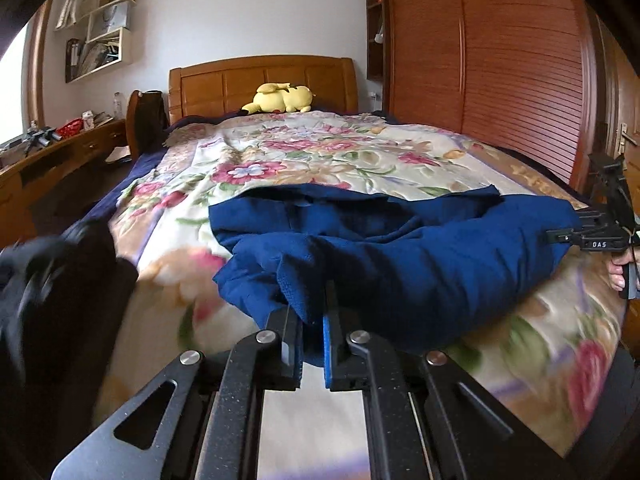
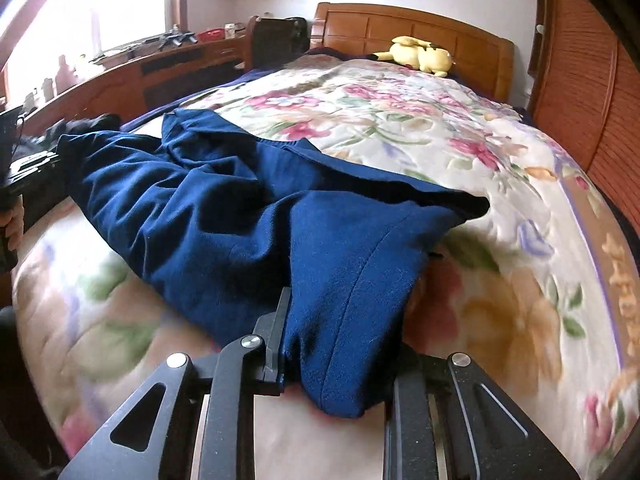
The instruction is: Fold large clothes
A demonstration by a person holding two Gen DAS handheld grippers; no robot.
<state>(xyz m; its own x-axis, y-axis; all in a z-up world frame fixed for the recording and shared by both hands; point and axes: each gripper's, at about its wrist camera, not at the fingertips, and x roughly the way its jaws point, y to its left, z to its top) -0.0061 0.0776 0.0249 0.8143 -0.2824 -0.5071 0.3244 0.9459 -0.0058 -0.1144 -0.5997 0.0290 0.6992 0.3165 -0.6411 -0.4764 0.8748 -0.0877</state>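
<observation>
Bed (image 1: 360, 152) fills both views, covered by a floral quilt (image 2: 400, 120); wooden headboard (image 1: 264, 80) at the far end. Tall reddish-brown wardrobe (image 1: 500, 60) along one side of the bed. Long wooden desk (image 2: 160, 68) along the other side, cluttered with small items too blurred to identify. White wall shelves (image 1: 104, 36) above the desk.

Dark blue garment (image 1: 400, 248) lies bunched across the near end of the quilt, stretched sideways between the two tools, with folds and a raised ridge through the middle.

Yellow plush toy (image 1: 280, 98) rests against the headboard, well apart from the garment.

Left tool (image 1: 312, 320): jaws narrow, nearly together, pinching a thin edge of the blue fabric at its near corner. Seen from the right wrist view, it sits at the garment's far left end (image 2: 28, 168), a hand (image 2: 12, 224) gripping its handle.

Right tool (image 2: 336, 340): jaws part-way closed, clamped on a thick fold of the same garment, which drapes over and hides one finger.
</observation>
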